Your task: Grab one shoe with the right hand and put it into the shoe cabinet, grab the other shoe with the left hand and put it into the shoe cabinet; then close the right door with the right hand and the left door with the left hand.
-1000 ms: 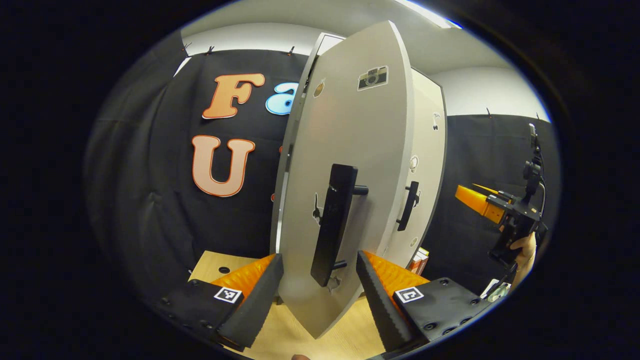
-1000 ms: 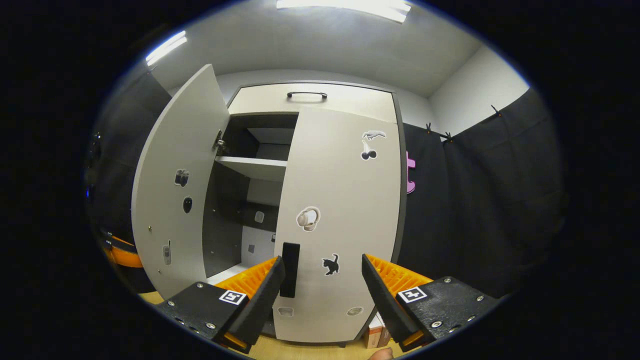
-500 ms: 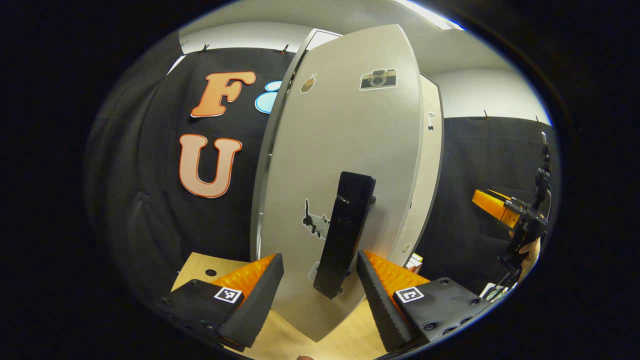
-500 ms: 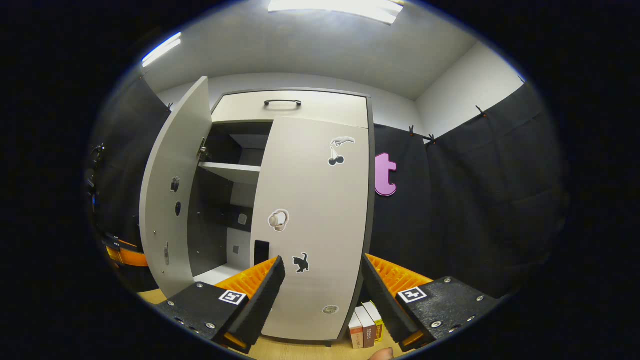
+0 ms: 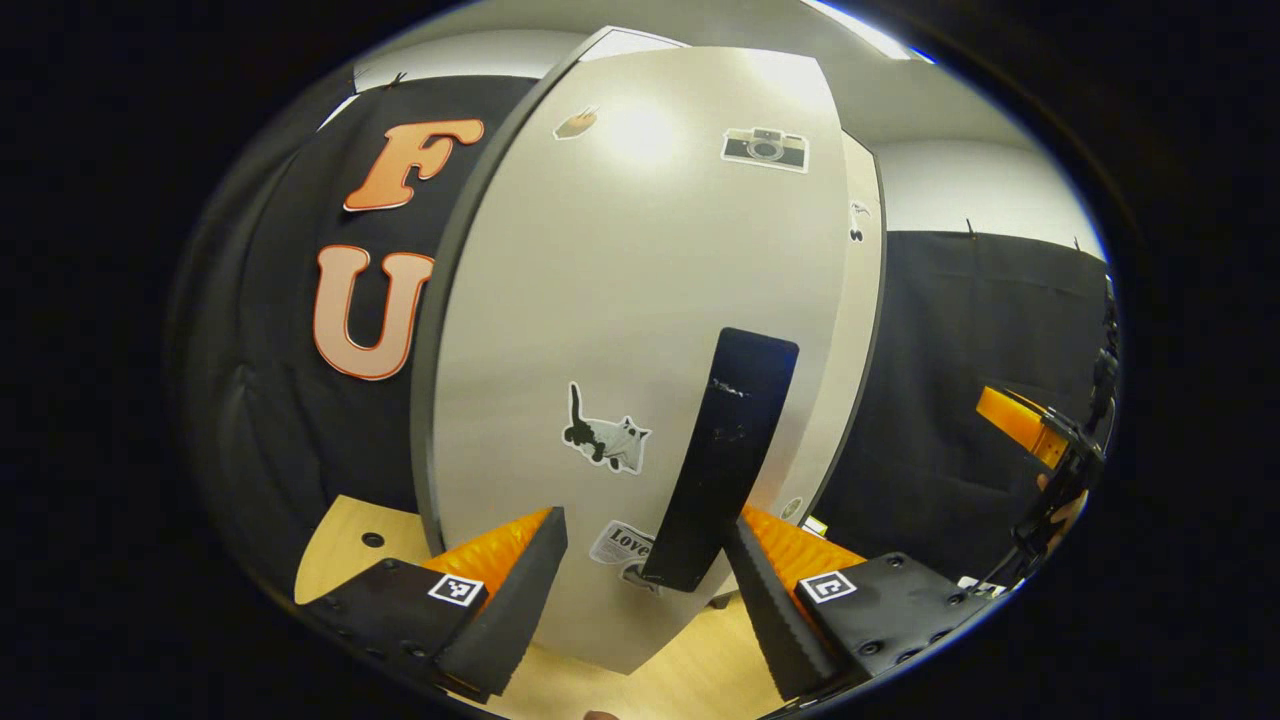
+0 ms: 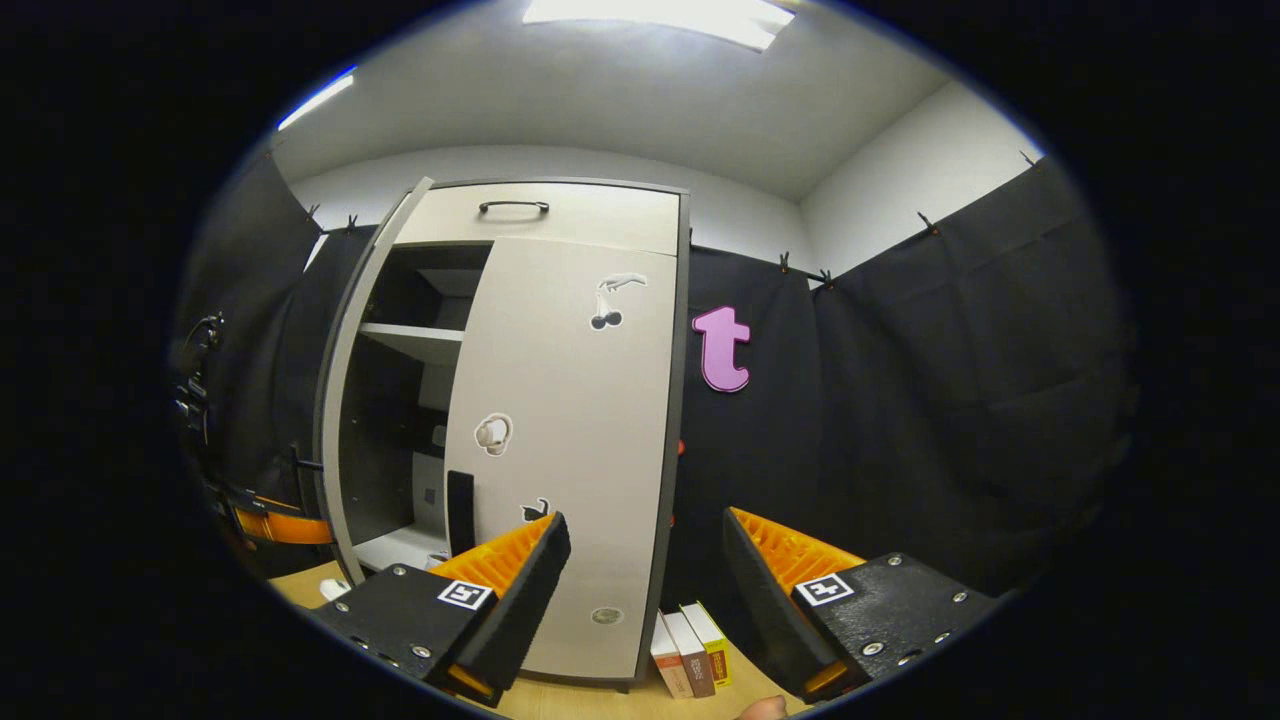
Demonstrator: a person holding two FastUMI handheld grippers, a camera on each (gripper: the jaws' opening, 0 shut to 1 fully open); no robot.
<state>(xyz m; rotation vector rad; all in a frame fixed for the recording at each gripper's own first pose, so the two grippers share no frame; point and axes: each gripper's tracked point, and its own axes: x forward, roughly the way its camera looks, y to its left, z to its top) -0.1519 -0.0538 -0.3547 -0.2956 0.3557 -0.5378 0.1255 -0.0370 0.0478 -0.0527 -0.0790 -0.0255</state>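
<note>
We find the left gripper [image 5: 640, 560] directly before the left door [image 5: 620, 300] of the shoe cabinet [image 6: 520, 420]. Its jaws stand wide and hold nothing. The door's bar handle [image 5: 725, 460] runs upright, its lower end between the fingertips and nearer the right-hand one; we cannot tell whether it touches. The left door is partly open, its face turned toward the left gripper, so we judge that a forward push on the face or handle will swing it shut.

The right gripper [image 6: 645, 560] stands well back from the cabinet, jaws wide and empty. The right door [image 6: 570, 450] lies flush in its frame and appears closed. The left hand is plainly the nearer to the open door.

Through the gap we see a shelf [image 6: 410, 342] and a pale floor panel [image 6: 405, 548]; the shoes cannot be made out inside. Some books [image 6: 690, 650] stand just beside the cabinet's right foot.
</note>
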